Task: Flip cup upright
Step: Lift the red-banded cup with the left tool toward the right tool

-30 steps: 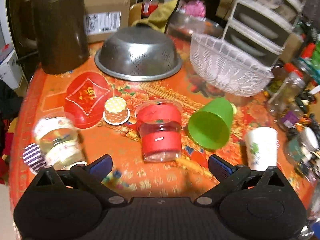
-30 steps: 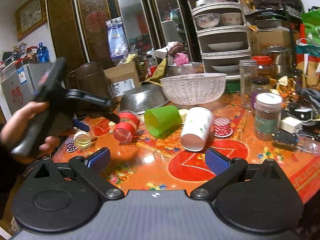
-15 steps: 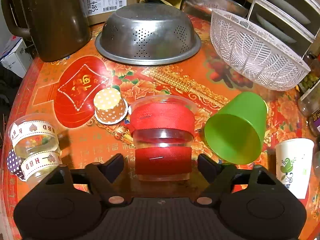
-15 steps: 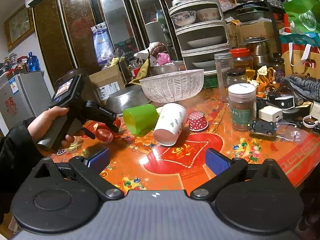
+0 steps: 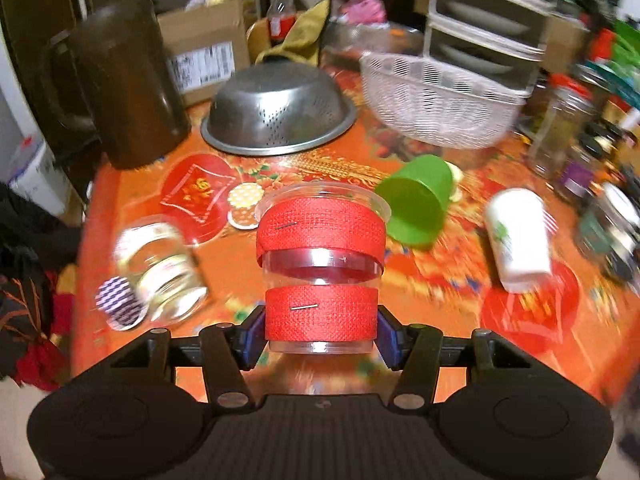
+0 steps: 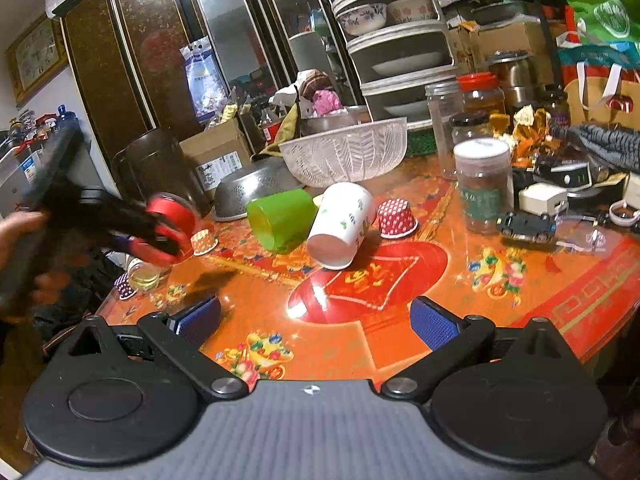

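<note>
A clear plastic cup with two red fabric bands (image 5: 320, 272) is held between my left gripper's blue pads (image 5: 320, 338) near its base, lifted above the orange table (image 5: 248, 264). In the right wrist view the same cup (image 6: 170, 220) shows blurred and tilted in the left gripper, above the table's left side. My right gripper (image 6: 316, 320) is open and empty over the table's front edge. A green cup (image 5: 416, 204) and a white paper cup (image 5: 518, 240) lie on their sides to the right.
A glass jar (image 5: 160, 264) lies left of the held cup. A steel colander (image 5: 278, 108), a white basket (image 5: 436, 100) and a dark jug (image 5: 124, 88) stand at the back. Jars and clutter (image 6: 484, 184) crowd the right side.
My left gripper closed on the red-banded cup and lifted it off the table, tilting it. The right gripper stayed open and hardly moved.
</note>
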The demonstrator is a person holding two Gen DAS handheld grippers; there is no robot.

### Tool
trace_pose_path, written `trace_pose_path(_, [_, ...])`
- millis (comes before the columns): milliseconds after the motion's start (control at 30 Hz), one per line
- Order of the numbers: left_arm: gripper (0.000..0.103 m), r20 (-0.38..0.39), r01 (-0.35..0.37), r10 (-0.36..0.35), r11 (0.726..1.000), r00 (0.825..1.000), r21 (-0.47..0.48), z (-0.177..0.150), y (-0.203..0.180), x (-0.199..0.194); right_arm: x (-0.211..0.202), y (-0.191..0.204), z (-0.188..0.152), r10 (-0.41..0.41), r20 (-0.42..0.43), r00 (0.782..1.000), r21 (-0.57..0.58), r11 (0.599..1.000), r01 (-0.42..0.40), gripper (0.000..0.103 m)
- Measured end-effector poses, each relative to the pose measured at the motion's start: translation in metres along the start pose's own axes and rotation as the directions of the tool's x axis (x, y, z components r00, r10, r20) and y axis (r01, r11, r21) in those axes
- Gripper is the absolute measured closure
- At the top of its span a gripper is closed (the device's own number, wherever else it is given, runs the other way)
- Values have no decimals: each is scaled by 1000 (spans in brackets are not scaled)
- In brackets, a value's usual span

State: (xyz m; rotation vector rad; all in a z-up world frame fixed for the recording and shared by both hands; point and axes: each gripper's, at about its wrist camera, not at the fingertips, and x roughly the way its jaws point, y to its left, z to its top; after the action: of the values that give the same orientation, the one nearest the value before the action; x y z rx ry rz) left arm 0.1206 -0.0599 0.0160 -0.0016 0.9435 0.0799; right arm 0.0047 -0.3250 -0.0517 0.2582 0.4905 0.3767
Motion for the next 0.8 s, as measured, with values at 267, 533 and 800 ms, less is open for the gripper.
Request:
trace_pose_path(267, [44,73,16,-17,1000,997,14,-75,28,-92,-4,7,-11,31,-20,999,17,999,-31,1])
trace_pose_path(533, [45,73,112,-108,992,991,-58,-133,37,-90,6,20,-24,43,-84,996,15,999,-42,1])
trace_pose_path(800, [45,48,214,-209,968,977,-129,-151,26,-42,19,37,-25,83,-151,985,43,996,-77,1])
